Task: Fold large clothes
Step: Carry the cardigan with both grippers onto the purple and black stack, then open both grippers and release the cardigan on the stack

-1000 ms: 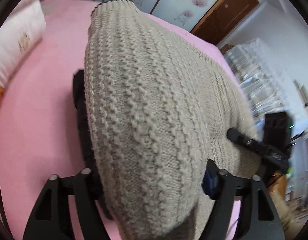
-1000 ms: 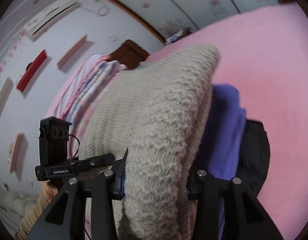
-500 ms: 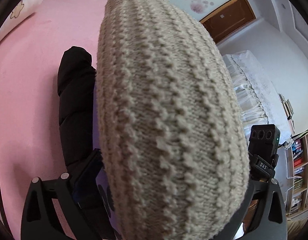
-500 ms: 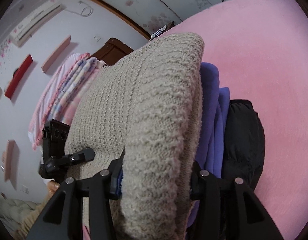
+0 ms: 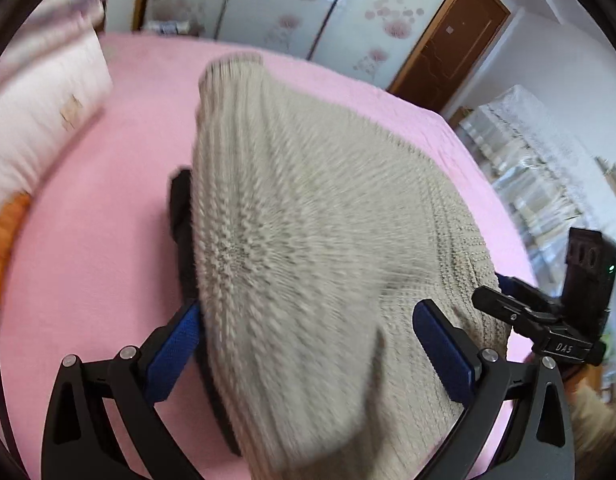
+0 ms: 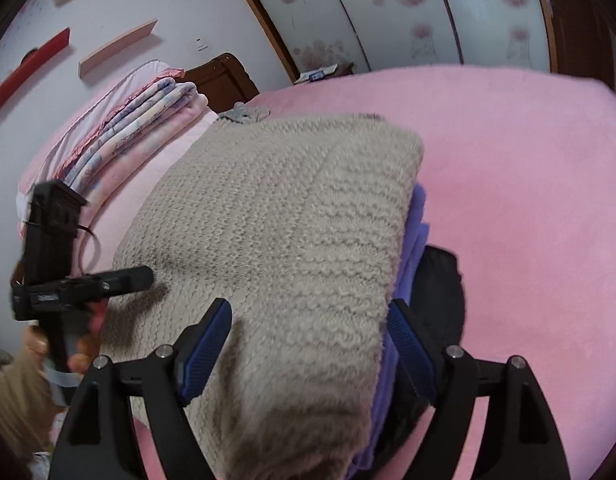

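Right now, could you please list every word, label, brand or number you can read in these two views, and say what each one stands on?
"DAS": white letters on the black clamp of the right gripper, seen in the left wrist view.
Pale print on the left gripper clamp in the right wrist view: too blurred to read.
Small boxes behind the pink bed: too small to read.
Nothing else legible.

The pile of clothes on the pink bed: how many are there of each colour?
Beige knitted sweater, on top: 1
Purple garment, under it: 1
Black garment, at the bottom: 1
Total: 3 folded clothes in the stack on the pink bed. More layers could be hidden underneath.
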A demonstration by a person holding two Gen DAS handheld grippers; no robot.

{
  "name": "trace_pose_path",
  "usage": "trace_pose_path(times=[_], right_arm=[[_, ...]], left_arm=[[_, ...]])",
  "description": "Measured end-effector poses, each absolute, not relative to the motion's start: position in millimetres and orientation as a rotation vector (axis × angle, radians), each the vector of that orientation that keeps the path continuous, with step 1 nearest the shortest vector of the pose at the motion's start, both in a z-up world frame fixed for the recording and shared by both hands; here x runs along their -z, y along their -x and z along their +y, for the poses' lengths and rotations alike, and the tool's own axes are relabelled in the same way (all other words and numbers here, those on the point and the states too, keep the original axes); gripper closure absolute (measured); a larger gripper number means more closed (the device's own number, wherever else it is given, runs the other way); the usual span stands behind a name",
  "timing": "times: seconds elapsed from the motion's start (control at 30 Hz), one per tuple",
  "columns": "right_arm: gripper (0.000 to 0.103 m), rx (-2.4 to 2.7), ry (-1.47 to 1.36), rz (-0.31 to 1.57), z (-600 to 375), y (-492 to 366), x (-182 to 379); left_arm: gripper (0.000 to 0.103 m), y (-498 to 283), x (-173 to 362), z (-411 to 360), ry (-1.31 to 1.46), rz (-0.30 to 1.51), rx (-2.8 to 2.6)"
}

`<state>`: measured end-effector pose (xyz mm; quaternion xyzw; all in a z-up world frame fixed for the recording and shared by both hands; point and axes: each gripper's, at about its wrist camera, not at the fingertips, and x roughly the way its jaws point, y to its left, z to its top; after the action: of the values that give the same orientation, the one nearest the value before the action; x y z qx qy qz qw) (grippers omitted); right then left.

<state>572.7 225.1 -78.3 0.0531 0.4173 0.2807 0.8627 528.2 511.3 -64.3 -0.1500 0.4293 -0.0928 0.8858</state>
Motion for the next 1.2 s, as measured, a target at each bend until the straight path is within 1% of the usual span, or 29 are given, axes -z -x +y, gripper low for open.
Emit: trace_pose_path(times=[0.13, 0.27, 0.5, 0.83, 1.2], right_arm=[[0.023, -0.565, -0.066, 0.848, 224, -563, 67], [0.023, -0.540, -0.032, 0.832, 220, -552, 58], [0.023, -0.561, -0.016, 0.807, 194, -522, 48], [0.023, -0.565, -0.015, 0.750, 140, -473, 39], [0.022, -0.551, -0.066, 0.694, 71, -422, 49]], left_arm=[[0.001, -498, 33, 484, 0.218, 0.841, 0.128], [0.001, -472, 16, 461, 0.184, 0.810, 0.086], [0.001, -441, 18, 411, 0.170, 0.819, 0.018], [0.001, -424, 31, 347, 0.204, 0.808, -0.005], [0.001, -388, 32, 272, 0.180, 0.694, 0.001]])
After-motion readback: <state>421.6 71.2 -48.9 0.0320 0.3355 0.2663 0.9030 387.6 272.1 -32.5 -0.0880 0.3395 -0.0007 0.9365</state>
